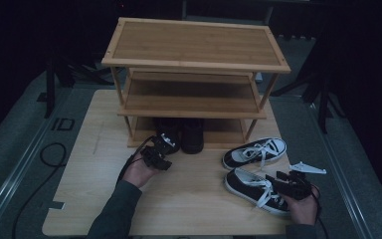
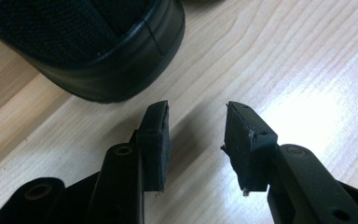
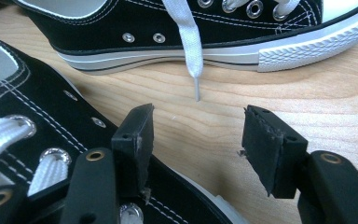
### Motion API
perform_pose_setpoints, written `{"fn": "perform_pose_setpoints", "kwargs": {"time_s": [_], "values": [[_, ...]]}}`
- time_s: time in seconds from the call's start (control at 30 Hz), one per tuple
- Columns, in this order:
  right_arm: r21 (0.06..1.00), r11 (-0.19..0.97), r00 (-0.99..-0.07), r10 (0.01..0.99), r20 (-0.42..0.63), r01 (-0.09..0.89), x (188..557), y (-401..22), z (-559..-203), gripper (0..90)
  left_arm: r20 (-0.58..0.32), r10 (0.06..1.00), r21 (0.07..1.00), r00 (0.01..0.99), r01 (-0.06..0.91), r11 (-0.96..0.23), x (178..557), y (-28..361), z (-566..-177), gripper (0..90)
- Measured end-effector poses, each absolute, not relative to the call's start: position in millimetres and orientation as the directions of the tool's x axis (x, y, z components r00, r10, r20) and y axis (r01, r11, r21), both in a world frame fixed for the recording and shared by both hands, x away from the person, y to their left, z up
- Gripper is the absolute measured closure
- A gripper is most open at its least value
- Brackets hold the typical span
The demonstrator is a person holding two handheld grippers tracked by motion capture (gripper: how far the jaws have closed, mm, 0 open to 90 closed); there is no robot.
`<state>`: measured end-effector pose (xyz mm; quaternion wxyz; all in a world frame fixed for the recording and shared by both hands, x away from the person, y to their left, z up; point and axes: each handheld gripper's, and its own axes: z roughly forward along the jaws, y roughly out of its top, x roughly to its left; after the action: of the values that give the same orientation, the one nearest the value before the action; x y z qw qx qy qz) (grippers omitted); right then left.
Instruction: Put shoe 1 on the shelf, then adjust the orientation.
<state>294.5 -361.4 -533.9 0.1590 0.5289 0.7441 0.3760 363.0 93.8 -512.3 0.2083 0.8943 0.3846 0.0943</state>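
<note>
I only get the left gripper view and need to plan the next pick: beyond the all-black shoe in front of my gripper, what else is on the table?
Observer: A three-tier bamboo shoe rack stands at the far side; your all-black shoe sits at its bottom shelf beside a second all-black shoe.
Operator: Any shoes left outside the rack?
Observer: Yes, two black canvas sneakers with white laces: one near the rack's right leg, one closer to the person.
Operator: Where is the right gripper?
Observer: The right gripper hangs open over the closer sneaker's side, nothing between its pads.
</note>
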Motion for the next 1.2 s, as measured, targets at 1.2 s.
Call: {"fn": "perform_pose_setpoints", "kwargs": {"time_s": [1.2], "values": [[0.723, 0.181, -0.399, 0.906, 0.141, 0.667, 295, -359, -532, 43.1, -0.030, 0.735, 0.448, 0.677, 0.667, -0.596, 349, 117, -518, 50.9]]}}
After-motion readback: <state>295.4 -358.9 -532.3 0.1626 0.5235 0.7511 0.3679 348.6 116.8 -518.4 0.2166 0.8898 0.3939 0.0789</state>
